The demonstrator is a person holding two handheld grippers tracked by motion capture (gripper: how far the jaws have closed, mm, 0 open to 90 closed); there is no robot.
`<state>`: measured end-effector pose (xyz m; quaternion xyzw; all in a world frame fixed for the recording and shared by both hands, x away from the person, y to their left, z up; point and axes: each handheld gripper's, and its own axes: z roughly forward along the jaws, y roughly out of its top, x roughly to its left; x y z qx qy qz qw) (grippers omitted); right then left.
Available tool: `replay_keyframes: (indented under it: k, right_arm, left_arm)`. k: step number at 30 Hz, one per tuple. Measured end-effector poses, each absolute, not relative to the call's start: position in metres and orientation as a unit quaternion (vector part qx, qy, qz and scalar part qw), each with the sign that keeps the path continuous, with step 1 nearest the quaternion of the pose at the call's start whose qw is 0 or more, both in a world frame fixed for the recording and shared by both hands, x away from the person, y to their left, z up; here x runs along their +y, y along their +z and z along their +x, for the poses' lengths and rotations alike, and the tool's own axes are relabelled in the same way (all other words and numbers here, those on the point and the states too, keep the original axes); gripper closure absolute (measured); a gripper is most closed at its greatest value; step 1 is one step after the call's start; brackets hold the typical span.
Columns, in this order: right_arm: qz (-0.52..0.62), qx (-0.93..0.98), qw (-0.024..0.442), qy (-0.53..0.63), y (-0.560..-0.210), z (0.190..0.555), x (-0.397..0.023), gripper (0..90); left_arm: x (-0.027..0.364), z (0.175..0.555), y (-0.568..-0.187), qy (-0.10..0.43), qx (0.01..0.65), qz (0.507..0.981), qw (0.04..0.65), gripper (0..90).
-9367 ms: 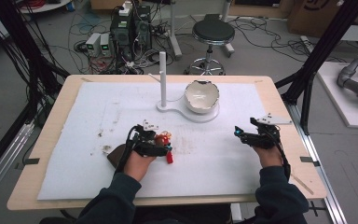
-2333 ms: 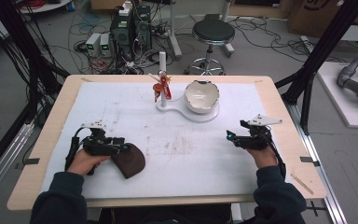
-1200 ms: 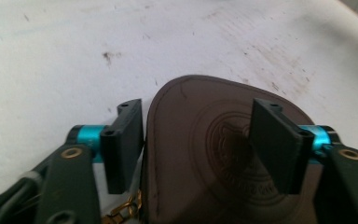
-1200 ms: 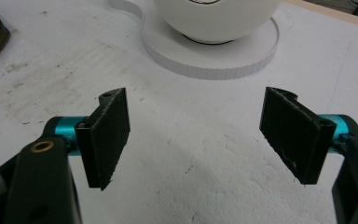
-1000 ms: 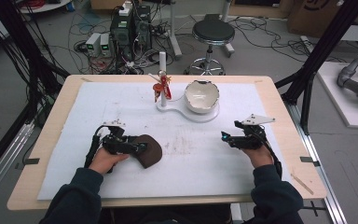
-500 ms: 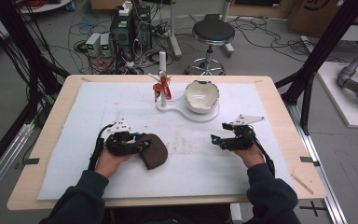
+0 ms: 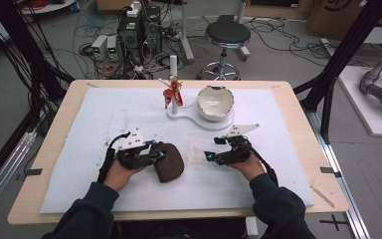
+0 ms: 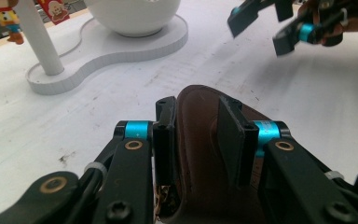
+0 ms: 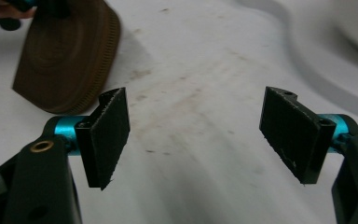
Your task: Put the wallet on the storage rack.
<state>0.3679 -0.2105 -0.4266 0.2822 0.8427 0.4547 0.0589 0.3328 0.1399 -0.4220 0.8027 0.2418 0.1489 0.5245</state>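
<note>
Left hand-held gripper [image 7: 160,153] clamping the brown pouch [image 7: 169,163], right hand-held gripper [image 7: 210,156] hanging released beside it.

I am gripping one wall of the pouch's open mouth between my left pads, one pad [image 8: 164,140] outside the rim and the other [image 8: 231,140] inside it; these jaws have just been closing on it. Pouch is sitting on the white mat [image 7: 79,129] at the near-middle of the desk [image 7: 298,119], tilted up against my left jaws. I am holding my right hand-held gripper just to its right, jaws spread wide with bare mat between them, pouch off to their left in the right gripper view. White stand [image 7: 199,118] with its post, a red-and-yellow figure [image 7: 171,92] and the white bowl [image 7: 215,102] is sitting well beyond, toward the far edge.
</note>
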Motion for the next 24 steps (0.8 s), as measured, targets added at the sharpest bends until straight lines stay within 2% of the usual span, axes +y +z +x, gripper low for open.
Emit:
replay_keyframes:
  k: [6, 11, 16, 17, 20, 22, 24]
  right_arm:
    - [0.236, 0.861, -0.005, 0.451, -0.437, 0.366, -0.167, 29.0]
    - [0.208, 0.863, -0.046, 0.458, -0.443, 0.365, -0.138, 38.7]
    - [0.19, 0.87, -0.053, 0.451, -0.445, 0.364, -0.13, 49.6]
    - [0.183, 0.872, -0.05, 0.451, -0.444, 0.363, -0.13, 52.1]
    - [0.172, 0.876, -0.029, 0.449, -0.442, 0.359, -0.127, 53.3]
    - [0.167, 0.878, -0.021, 0.448, -0.441, 0.358, -0.126, 53.8]
    - [0.161, 0.88, -0.013, 0.446, -0.44, 0.356, -0.126, 54.1]
  left_arm:
    - [0.139, 0.334, -0.423, 0.145, 0.248, 0.801, 0.525, 67.7]
    - [0.139, 0.335, -0.423, 0.143, 0.25, 0.801, 0.524, 67.6]
    - [0.141, 0.339, -0.426, 0.124, 0.267, 0.801, 0.522, 66.4]
    - [0.142, 0.341, -0.427, 0.116, 0.273, 0.8, 0.521, 64.7]
    - [0.146, 0.346, -0.43, 0.081, 0.307, 0.799, 0.51, 44.4]
    - [0.151, 0.348, -0.432, 0.055, 0.329, 0.794, 0.507, 39.1]
    - [0.156, 0.351, -0.432, 0.026, 0.348, 0.786, 0.51, 37.7]
